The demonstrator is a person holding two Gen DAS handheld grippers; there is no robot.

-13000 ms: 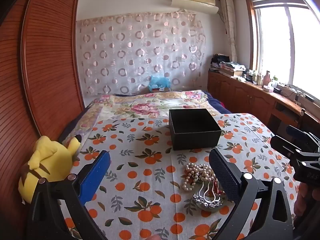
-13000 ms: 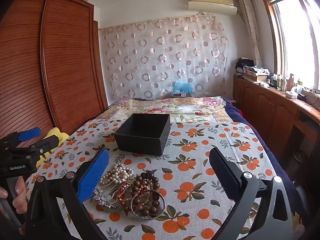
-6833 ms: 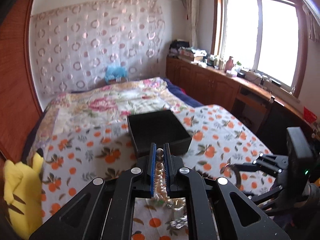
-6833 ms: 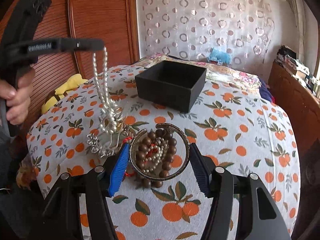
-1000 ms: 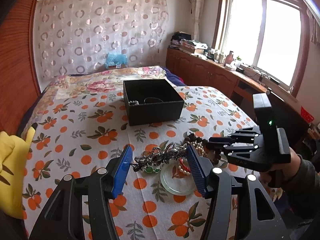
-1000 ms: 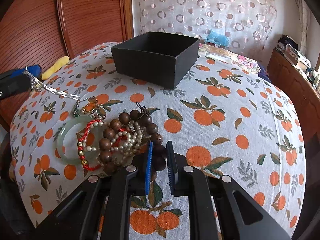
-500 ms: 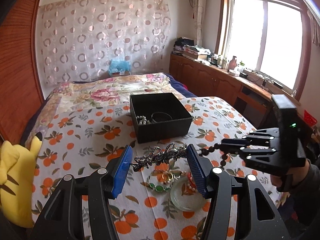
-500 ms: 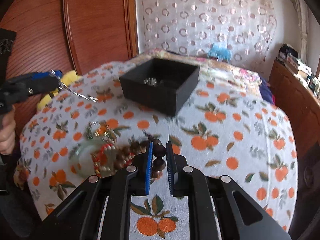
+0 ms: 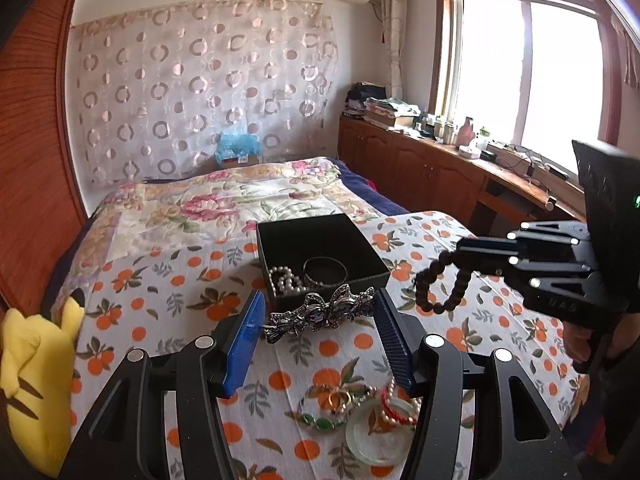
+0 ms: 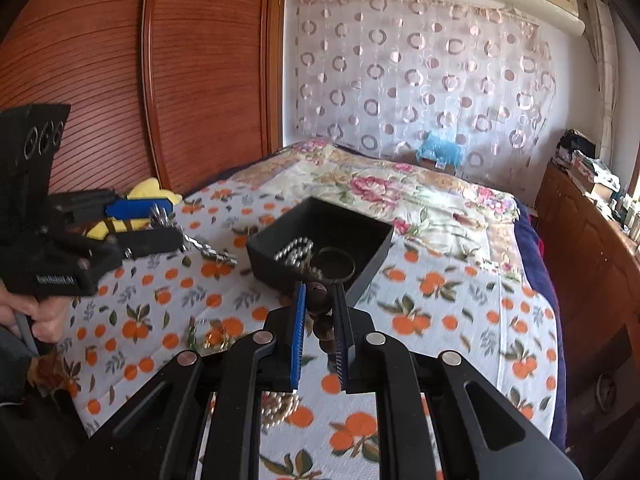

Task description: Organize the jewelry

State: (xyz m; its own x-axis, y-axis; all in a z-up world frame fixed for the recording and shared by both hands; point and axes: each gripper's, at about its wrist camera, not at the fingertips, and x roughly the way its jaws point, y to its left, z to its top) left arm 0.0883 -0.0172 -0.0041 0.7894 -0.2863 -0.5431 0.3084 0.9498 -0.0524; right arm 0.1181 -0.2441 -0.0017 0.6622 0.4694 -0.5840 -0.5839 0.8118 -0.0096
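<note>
Left gripper (image 9: 318,316) clamps silver hair clip (image 9: 320,314); right gripper (image 10: 320,320) pinches wooden bead bracelet (image 9: 438,286). Risk: swinging beads miss black box (image 9: 320,254).

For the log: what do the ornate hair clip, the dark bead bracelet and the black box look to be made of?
Hair clip: silvery metal, probably with small stones, judging by its glinting filigree bows. Bead bracelet: likely wood, since the round dark brown beads have a dull sheen. Black box: seemingly matte cardboard with thin straight walls and no gloss. The left gripper holds the clip; the right gripper pinches the beads.
</note>
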